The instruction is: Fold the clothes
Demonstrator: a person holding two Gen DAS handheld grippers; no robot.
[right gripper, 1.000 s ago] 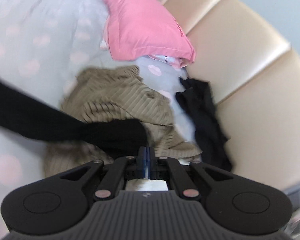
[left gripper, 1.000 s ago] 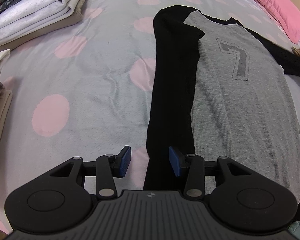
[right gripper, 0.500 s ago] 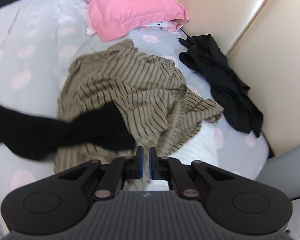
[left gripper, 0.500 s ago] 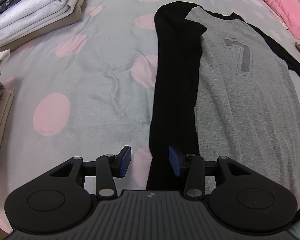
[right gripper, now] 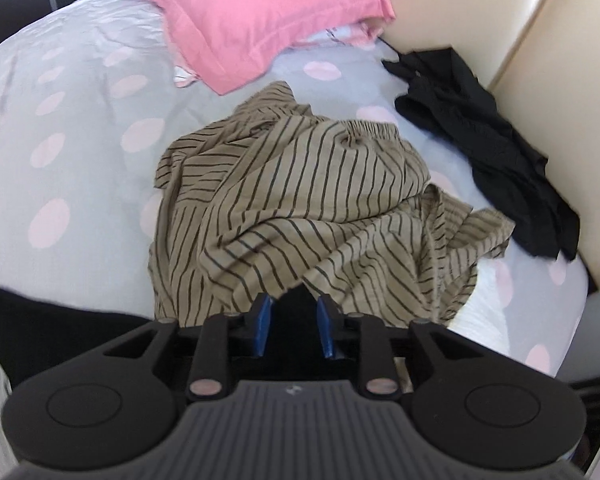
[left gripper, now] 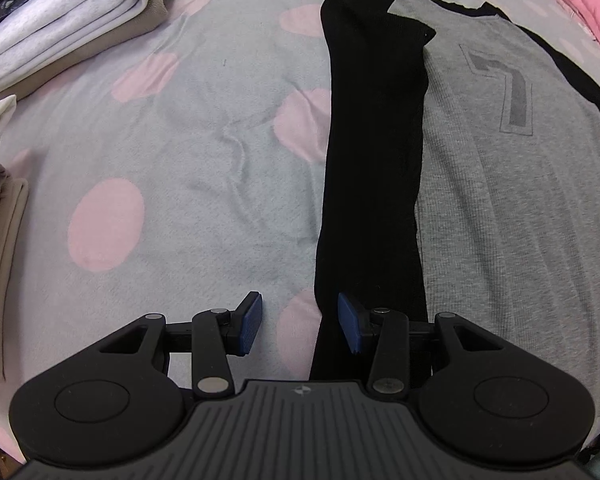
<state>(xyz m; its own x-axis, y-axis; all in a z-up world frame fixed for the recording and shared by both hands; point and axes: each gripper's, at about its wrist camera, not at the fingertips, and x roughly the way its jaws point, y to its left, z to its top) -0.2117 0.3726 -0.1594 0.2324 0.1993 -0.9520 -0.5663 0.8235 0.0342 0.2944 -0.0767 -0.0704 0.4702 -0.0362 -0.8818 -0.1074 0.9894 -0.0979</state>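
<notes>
A grey shirt point(left gripper: 512, 184) with black sleeves and a dark "7" lies flat on the dotted bedsheet point(left gripper: 172, 168). Its left black sleeve point(left gripper: 374, 152) is folded straight down along the body. My left gripper point(left gripper: 299, 322) is open, empty, just above the sheet at that sleeve's lower end. In the right wrist view, my right gripper point(right gripper: 291, 326) is open, with the other black sleeve's cuff point(right gripper: 296, 316) lying between its blue pads, not pinched. That sleeve point(right gripper: 60, 324) trails off to the left.
Folded clothes are stacked at the far left point(left gripper: 68, 28) and left edge point(left gripper: 0, 248). A crumpled tan striped garment point(right gripper: 312, 216), a black garment point(right gripper: 492, 140) and a pink pillow point(right gripper: 256, 16) lie by the cream headboard point(right gripper: 556, 60).
My right gripper has opened and let go of the black sleeve cuff, and its view has dropped closer to the striped garment. My left gripper stays open and has barely shifted.
</notes>
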